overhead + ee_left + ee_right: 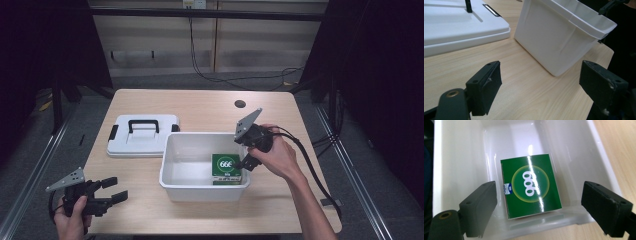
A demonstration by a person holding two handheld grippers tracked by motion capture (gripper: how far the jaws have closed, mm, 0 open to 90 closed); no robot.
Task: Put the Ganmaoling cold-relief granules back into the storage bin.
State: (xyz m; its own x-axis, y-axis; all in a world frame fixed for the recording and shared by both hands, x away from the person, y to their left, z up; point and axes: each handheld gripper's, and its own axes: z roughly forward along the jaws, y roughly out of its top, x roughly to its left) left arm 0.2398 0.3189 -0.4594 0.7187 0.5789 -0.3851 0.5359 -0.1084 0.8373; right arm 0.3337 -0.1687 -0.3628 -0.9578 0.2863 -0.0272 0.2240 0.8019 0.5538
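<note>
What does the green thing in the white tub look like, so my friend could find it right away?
Start at the wooden table and find the open white tub in the middle, right of the flat white lid with a black handle. Inside the tub, at its near right corner, lies a small green box. It is the only colourful thing there, glossy, with white round numerals in a pale ring.

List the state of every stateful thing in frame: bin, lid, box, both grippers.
White bin: open, lid off, upright on the table.
Lid: flat on the table left of the bin, handle up.
Green box: lying flat inside the bin, at its near right corner, printed face up.
Left gripper: open, empty, near the table's front left corner.
Right gripper: open, above the green box, pads clear of it.
</note>
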